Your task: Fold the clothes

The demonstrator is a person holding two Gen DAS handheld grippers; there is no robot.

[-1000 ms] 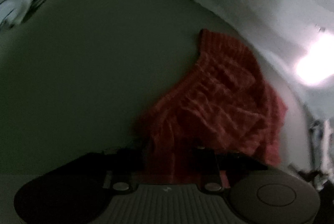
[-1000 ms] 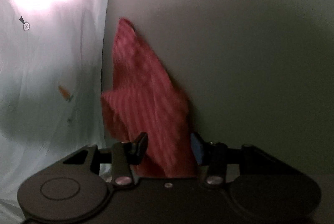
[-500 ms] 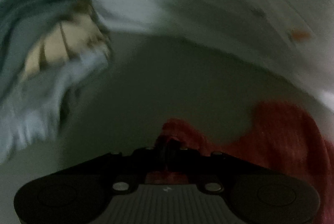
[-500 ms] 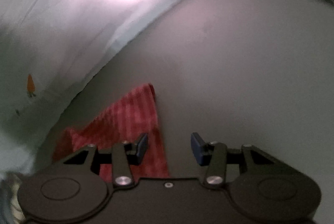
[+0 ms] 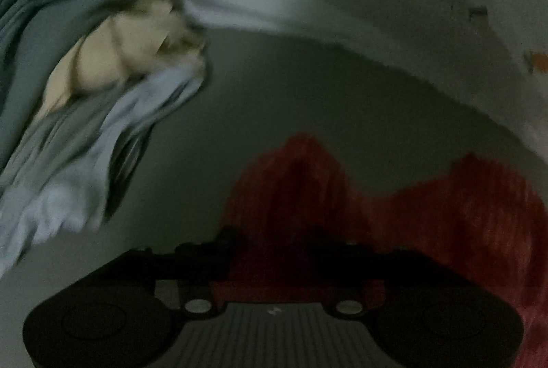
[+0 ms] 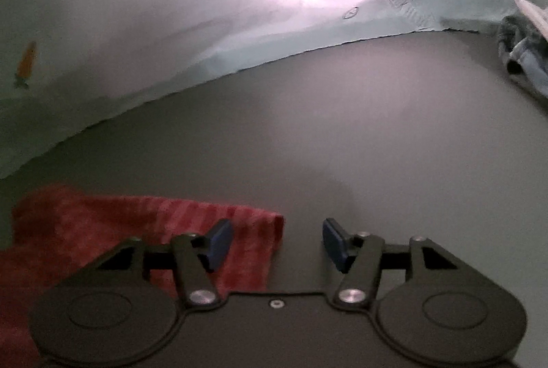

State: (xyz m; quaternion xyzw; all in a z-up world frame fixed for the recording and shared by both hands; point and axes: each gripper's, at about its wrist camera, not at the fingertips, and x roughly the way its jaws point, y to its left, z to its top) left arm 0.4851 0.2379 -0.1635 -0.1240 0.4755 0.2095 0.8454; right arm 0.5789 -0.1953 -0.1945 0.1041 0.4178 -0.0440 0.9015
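Observation:
A red striped garment (image 5: 462,207) lies on the dark grey surface, blurred in the left wrist view. My left gripper (image 5: 274,241) has red cloth between its dark fingers; the fingertips are too dark to make out. In the right wrist view the same garment (image 6: 102,224) lies at the lower left, its folded edge ending near the left blue pad. My right gripper (image 6: 277,237) is open and empty, its blue pads (image 6: 219,241) well apart above the bare surface.
A pile of grey, pale blue and cream clothes (image 5: 85,94) lies at the left. More clothes, including denim (image 6: 527,59), lie at the far right. A pale sheet with carrot prints (image 6: 102,42) rises behind the surface, with bright glare on it.
Both grippers have swung round. The right gripper, earlier over the red garment, now stands beside its edge, open. The left gripper looked shut on the cloth half a second ago.

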